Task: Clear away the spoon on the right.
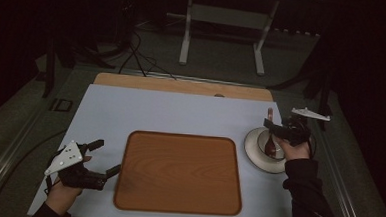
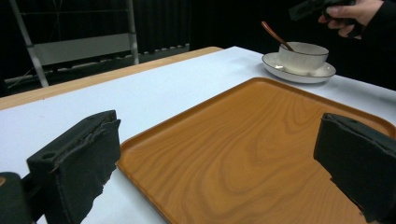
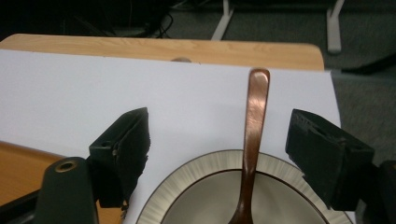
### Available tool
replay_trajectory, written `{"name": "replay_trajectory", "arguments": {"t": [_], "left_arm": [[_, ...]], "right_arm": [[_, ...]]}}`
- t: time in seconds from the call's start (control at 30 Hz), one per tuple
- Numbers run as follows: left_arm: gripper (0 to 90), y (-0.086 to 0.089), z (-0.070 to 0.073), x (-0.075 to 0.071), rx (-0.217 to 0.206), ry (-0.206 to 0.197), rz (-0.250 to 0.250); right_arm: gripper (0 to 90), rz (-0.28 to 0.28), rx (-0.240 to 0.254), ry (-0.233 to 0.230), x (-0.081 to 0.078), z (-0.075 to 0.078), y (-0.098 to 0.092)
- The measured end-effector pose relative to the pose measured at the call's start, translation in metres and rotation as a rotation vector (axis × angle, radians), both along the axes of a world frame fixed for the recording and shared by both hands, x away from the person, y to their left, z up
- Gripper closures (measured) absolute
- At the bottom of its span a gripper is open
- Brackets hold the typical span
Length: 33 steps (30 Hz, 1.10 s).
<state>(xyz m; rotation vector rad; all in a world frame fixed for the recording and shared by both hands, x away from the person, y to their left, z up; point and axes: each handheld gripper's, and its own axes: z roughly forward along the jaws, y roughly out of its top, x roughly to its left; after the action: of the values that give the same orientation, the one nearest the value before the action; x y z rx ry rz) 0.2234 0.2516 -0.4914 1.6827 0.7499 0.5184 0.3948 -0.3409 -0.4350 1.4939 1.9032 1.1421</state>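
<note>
The right gripper point(image 1: 278, 130) hangs over the bowl point(image 2: 303, 57), which sits on a saucer point(image 1: 254, 151) at the right of the worktop point(image 1: 180, 115), just beside the wooden tray point(image 1: 177, 173). A brown spoon point(image 3: 253, 135) stands in the bowl, its handle leaning out over the far rim. In the right gripper view the handle rises between the two jaws, which are released: a clear gap shows on each side and nothing is gripped.

The left gripper point(image 1: 102, 164) rests at the tray's left edge, jaws spread and empty, one over the tray and one over the worktop.

This looks like the reach for the spoon, with the grip not yet made. The next move calls for lowering the right jaws a little so the pads sit squarely on either side of the handle, then closing on it without knocking the bowl.
</note>
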Motion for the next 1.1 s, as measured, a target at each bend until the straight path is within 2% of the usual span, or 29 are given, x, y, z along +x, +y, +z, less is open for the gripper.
{"name": "replay_trajectory", "arguments": {"t": [0.1,0.17,0.27,0.37,0.5,0.63,0.87,1.1], "left_arm": [[1.6,0.0,0.0,0.0,0.001,0.001,0.001],[1.6,0.0,0.0,0.0,0.002,0.001,0.0],[1.6,0.0,-0.001,0.001,0.006,0.002,0.001],[1.6,0.0,-0.001,0.0,0.006,0.003,0.001],[1.6,0.0,-0.001,0.001,0.007,0.003,0.002],[1.6,0.0,-0.001,0.001,0.009,0.004,-0.001],[1.6,-0.001,-0.002,0.001,0.007,0.004,-0.003],[1.6,-0.001,-0.002,0.002,0.007,0.005,-0.002]], "right_arm": [[28.6,-0.003,-0.014,0.033,0.007,-0.006,-0.002],[33.6,-0.015,-0.047,0.047,0.011,-0.009,-0.002],[39.9,-0.029,-0.055,0.076,0.018,-0.014,-0.003],[44.0,-0.041,-0.05,0.098,0.024,-0.017,-0.003],[47.8,-0.046,-0.069,0.134,0.03,-0.022,-0.001],[53.5,-0.063,-0.11,0.162,0.034,-0.026,0.0],[64.1,-0.067,-0.135,0.181,0.034,-0.031,0.0],[74.2,-0.059,-0.131,0.18,0.034,-0.032,0.0]]}}
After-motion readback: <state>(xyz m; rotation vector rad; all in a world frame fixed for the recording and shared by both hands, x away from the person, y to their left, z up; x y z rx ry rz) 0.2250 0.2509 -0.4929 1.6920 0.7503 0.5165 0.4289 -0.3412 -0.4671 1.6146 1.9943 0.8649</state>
